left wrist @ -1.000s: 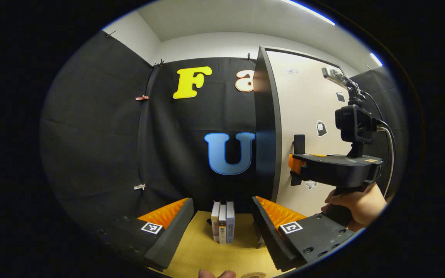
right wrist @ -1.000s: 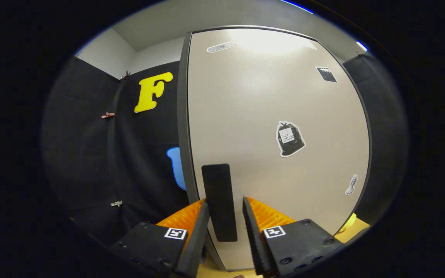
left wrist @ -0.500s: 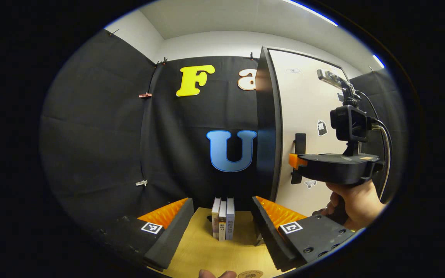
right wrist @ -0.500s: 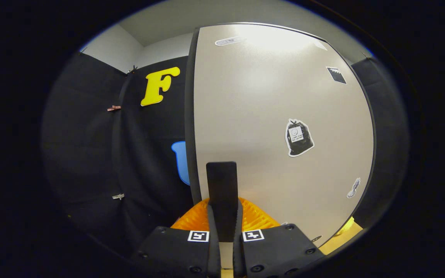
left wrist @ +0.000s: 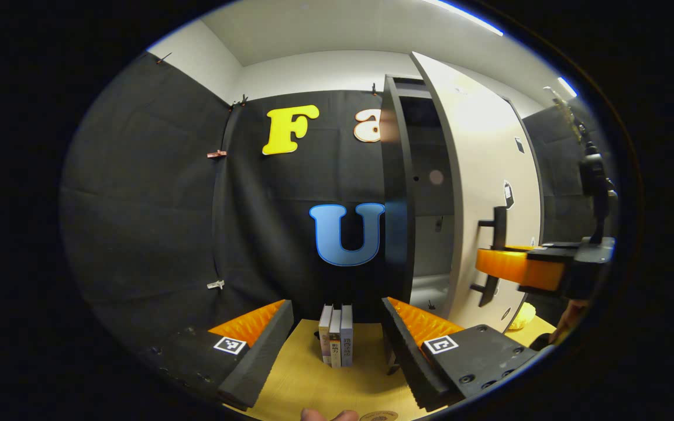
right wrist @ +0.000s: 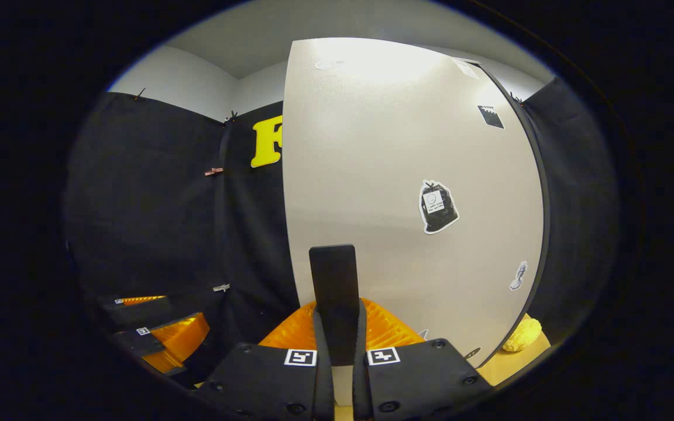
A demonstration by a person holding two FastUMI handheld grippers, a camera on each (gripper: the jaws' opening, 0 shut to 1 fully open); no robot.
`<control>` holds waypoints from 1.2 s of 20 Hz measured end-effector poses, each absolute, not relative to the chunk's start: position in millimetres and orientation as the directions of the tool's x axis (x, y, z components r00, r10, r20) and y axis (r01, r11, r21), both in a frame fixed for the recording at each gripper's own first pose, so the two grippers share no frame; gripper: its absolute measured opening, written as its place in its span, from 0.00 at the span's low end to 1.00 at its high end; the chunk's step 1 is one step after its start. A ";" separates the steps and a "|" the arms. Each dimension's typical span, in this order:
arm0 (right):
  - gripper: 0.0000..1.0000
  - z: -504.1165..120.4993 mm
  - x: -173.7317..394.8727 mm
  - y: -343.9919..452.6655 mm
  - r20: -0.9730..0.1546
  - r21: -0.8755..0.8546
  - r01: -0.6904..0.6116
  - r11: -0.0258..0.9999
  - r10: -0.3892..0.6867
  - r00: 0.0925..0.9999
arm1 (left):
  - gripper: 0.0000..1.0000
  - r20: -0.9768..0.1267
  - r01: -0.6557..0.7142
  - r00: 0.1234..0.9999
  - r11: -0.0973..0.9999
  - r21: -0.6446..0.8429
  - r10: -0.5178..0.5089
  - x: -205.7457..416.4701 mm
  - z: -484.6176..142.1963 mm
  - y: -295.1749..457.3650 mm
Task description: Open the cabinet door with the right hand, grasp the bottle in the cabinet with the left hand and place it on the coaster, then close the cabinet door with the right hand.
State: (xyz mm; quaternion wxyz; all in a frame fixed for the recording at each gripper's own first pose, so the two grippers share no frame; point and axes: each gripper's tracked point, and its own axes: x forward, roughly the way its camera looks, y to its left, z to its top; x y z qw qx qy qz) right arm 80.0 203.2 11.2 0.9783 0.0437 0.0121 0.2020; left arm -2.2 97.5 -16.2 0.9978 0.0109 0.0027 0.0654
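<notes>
Now the right gripper [right wrist: 337, 362] has its fingers clamped on the upright black bar handle [right wrist: 333, 280] of the beige cabinet door [right wrist: 395, 175], partly ajar. Ahead-right of the open, empty left gripper [left wrist: 337, 345] lies the gap; the bottle inside isn't discernible.

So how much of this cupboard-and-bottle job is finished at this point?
Only the first step is under way. The right claw is clamped on the door handle, and the cabinet door stands partly open, showing the dark inside. The left claw waits open above the table near some books. I can't see the bottle yet. Fetching it, setting it on the coaster and shutting the door all remain.
</notes>
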 end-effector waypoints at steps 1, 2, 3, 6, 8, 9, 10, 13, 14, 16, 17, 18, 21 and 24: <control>0.17 10.8 70.2 197.2 -0.007 0.092 -0.403 0.911 0.405 0.914 | 0.95 0.005 -0.130 0.992 0.991 0.027 0.130 -1.5 -13.5 93.9; 0.16 10.8 60.3 190.1 -0.011 0.096 -0.410 0.907 0.412 0.911 | 0.95 0.013 -0.127 0.992 0.991 0.026 0.127 -0.6 -9.6 90.1; 0.17 11.8 52.1 183.3 -0.011 0.099 -0.413 0.905 0.416 0.909 | 0.95 0.019 -0.122 0.992 0.992 0.023 0.122 2.8 -7.7 86.1; 0.16 13.5 32.9 163.5 -0.015 0.100 -0.412 0.905 0.416 0.909 | 0.94 0.028 -0.099 0.995 0.995 0.009 0.099 6.8 -2.7 66.1; 0.16 13.8 19.6 145.0 -0.019 0.113 -0.401 0.909 0.405 0.914 | 0.94 0.034 -0.084 0.996 0.996 0.007 0.083 7.0 -1.9 53.2; 0.16 14.7 14.2 136.0 -0.020 0.120 -0.391 0.913 0.396 0.918 | 0.94 0.037 -0.075 0.997 0.997 0.004 0.075 7.1 -2.0 45.8; 0.16 15.0 8.9 127.3 -0.022 0.122 -0.380 0.917 0.385 0.922 | 0.94 0.039 -0.065 0.997 0.998 -0.001 0.065 7.0 -1.8 39.1; 0.16 16.6 -4.5 101.2 -0.022 0.122 -0.334 0.935 0.339 0.941 | 0.94 0.043 -0.037 0.998 0.999 -0.012 0.038 10.8 -0.6 19.5; 0.16 17.3 -8.3 91.4 -0.020 0.126 -0.313 0.941 0.318 0.948 | 0.94 0.044 -0.027 0.999 1.000 -0.014 0.028 11.9 0.8 12.7; 0.16 18.4 -15.0 74.2 -0.018 0.128 -0.282 0.951 0.287 0.958 | 0.94 0.050 -0.003 0.999 1.000 -0.011 0.004 13.7 3.4 -1.2; 0.16 18.4 -18.0 65.7 -0.022 0.124 -0.271 0.954 0.276 0.961 | 0.94 0.053 0.006 0.999 1.000 -0.009 -0.005 14.0 4.1 -9.4; 0.16 18.7 -21.3 56.2 -0.025 0.124 -0.258 0.958 0.263 0.964 | 0.94 0.055 0.016 0.998 1.000 -0.010 -0.016 13.9 5.4 -16.6; 0.15 18.8 -24.6 28.4 -0.028 0.169 -0.215 0.962 0.222 0.975 | 0.94 0.054 0.046 0.998 0.999 -0.021 -0.045 15.0 4.8 -38.1; 0.14 20.2 -28.0 -6.0 -0.018 0.183 -0.155 0.971 0.161 0.987 | 0.92 0.054 0.074 0.996 0.997 -0.007 -0.074 15.1 6.7 -61.9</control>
